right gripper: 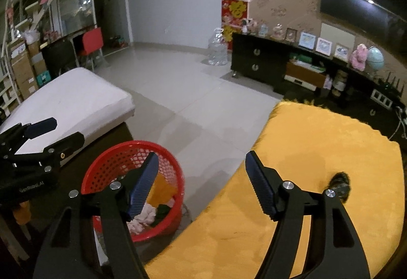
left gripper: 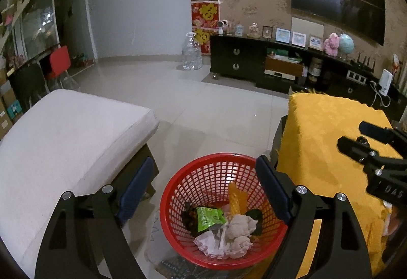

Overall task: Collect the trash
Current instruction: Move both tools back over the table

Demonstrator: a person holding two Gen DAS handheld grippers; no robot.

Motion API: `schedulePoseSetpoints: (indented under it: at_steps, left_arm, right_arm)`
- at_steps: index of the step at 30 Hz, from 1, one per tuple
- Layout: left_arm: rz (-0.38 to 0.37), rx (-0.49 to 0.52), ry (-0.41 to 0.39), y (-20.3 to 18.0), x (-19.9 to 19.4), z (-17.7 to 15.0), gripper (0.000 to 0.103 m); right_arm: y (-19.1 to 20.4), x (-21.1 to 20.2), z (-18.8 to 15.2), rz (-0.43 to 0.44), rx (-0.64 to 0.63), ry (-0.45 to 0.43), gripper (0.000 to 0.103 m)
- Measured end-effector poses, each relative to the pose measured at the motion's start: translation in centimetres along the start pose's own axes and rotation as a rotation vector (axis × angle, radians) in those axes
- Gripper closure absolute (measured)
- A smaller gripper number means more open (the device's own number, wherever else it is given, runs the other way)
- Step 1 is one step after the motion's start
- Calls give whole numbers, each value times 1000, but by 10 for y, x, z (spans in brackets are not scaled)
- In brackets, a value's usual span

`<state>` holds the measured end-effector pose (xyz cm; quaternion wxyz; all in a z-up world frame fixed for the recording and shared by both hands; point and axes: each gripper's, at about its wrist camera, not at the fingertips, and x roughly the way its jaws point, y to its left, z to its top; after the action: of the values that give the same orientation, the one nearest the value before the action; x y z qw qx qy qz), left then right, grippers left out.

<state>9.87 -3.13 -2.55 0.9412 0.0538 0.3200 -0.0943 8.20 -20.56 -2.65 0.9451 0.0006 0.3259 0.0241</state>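
The left hand-held gripper (left gripper: 204,190) hangs spread wide and empty, the red basket (left gripper: 178,192) of crumpled trash (left gripper: 229,230) directly below its fingers. The right hand-held gripper (right gripper: 201,187), also spread and empty, has the basket under its left finger, the yellow-covered surface (right gripper: 318,152) under its right

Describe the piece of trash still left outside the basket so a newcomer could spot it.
Start at the table under the yellow cloth, right of the red basket. Near its right side lies a small dark crumpled wrapper, the only thing on the cloth.
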Motion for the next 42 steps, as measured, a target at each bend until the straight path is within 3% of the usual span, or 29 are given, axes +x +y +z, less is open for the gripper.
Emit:
schedulePoseSetpoints:
  at_steps: [8, 23, 32, 42]
  left_arm:
    - [-29, 14, -18, -14, -8, 2, 24]
    - [-119, 87, -29, -66, -23, -2, 24]
    - [-216, 166, -11, -118, -29, -14, 24]
    - [-352, 324, 60, -197, -32, -57, 24]
  right_arm:
    - [-31, -30, -7, -100, 16, -43, 34]
    - [-113, -97, -68, -318, 167, -42, 29]
    - [-171, -146, -121, -462, 315, -24, 29]
    - [-206, -170, -151, -507, 446, -22, 29]
